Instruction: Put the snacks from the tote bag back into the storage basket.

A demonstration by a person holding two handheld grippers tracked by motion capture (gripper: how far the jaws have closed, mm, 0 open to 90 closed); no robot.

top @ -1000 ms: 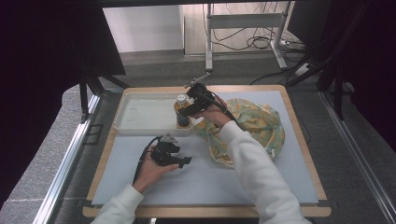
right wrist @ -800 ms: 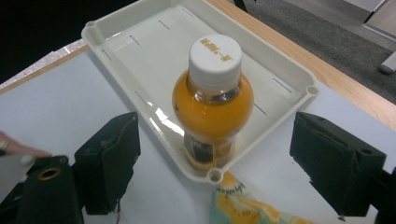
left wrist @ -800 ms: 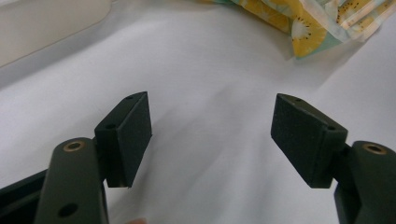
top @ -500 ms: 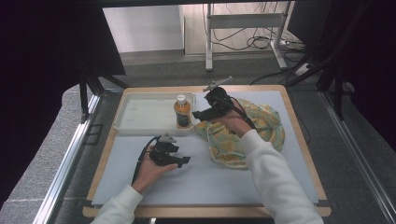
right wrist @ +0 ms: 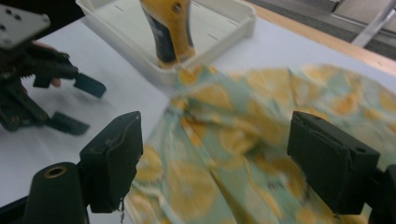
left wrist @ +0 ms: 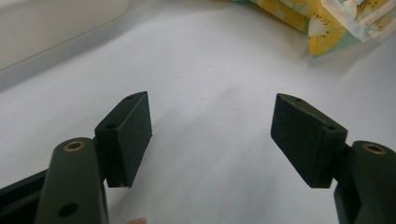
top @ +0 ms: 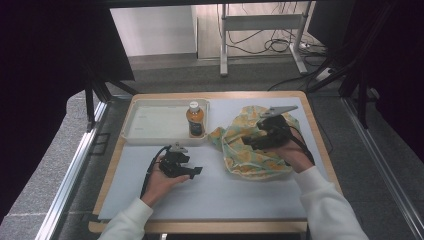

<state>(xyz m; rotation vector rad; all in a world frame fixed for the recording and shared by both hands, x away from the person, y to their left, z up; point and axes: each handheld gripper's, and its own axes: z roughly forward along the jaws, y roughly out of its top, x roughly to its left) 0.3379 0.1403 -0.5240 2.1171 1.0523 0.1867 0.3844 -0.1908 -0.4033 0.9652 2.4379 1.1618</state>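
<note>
Right gripper hangs above the crumpled fruit-print cloth, jaws wide apart with nothing between them; the left gripper sits on bare table near the middle, equally wide and empty. Going by size: the table, then the white tray by its far-left corner, the cloth bunched toward the right edge, and the small bottle upright in the tray's right end. I'd judge the bottle settled and the cloth not yet gripped; it lies directly beneath the right gripper's open jaws.
</note>
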